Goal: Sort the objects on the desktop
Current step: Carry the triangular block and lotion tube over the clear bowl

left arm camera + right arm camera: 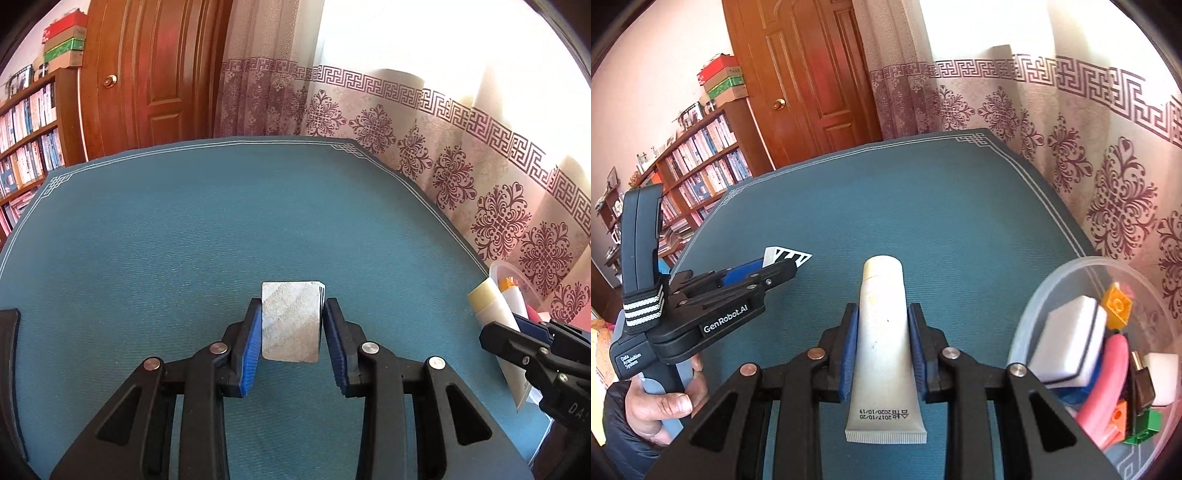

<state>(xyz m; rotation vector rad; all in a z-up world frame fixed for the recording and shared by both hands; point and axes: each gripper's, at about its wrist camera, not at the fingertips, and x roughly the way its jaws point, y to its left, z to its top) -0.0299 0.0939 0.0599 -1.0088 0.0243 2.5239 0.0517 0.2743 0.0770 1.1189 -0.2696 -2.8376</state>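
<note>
Right claw (881, 347) clamped on white plastic tube (882, 332), long axis forward | clear round tub (1052, 284) just right, nearer it | left claw (291, 332) clamped on pale rectangular block (290, 321)

Bright daylight through curtain (424, 122), blown-out glare upper right; sharp focus; fisheye bending, dark corners.

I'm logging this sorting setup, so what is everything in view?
table mat: one, teal, covers the desk
wooden block: one, pale, in the left hand-held gripper
tube: one, cream, in the right hand-held gripper
clear tub: one, right edge, holding mixed small items
door: one, brown, behind
bookshelf: one, brown, far left
curtain: patterned, right
hand: one, holding the left hand-held gripper
</note>
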